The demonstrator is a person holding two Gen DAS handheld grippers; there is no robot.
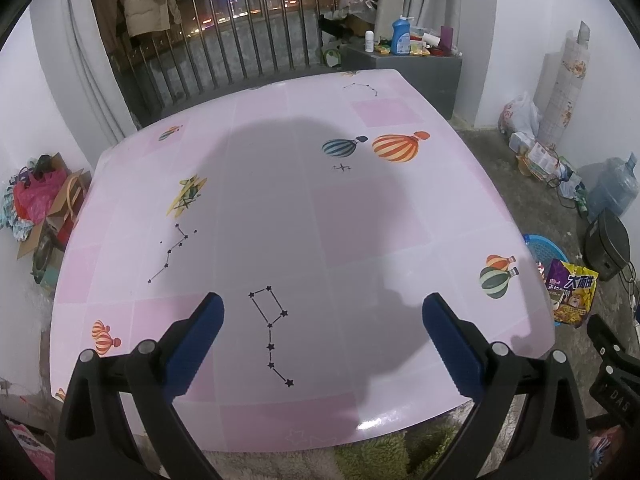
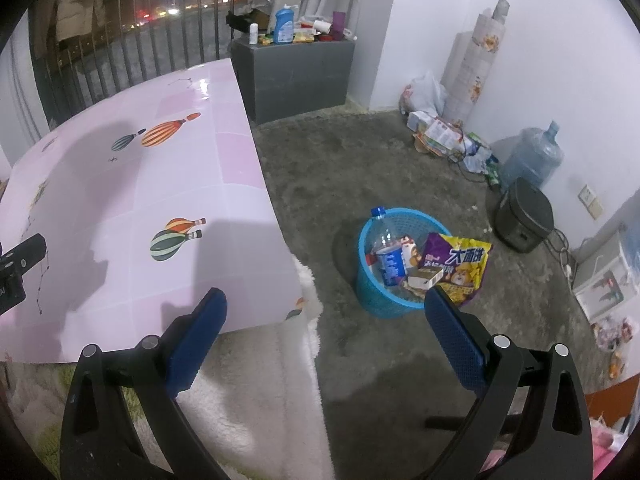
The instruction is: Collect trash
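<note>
Right wrist view alone shows the blue basket's [image 2: 366, 280] bottle [image 2: 386, 254].

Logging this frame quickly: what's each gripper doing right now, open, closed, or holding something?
Left gripper: open, holding nothing, over the pink table.
Right gripper: open, holding nothing, near the blue basket.

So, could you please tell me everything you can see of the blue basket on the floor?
The blue basket is a round, open-weave bin that looks like plastic, standing upright on the grey floor to the right of the pink table and apart from it. It is full: a clear bottle with a blue cap leans inside, a small box lies on top, and a purple-and-yellow snack bag hangs over its right rim. Neither gripper touches it.
</note>
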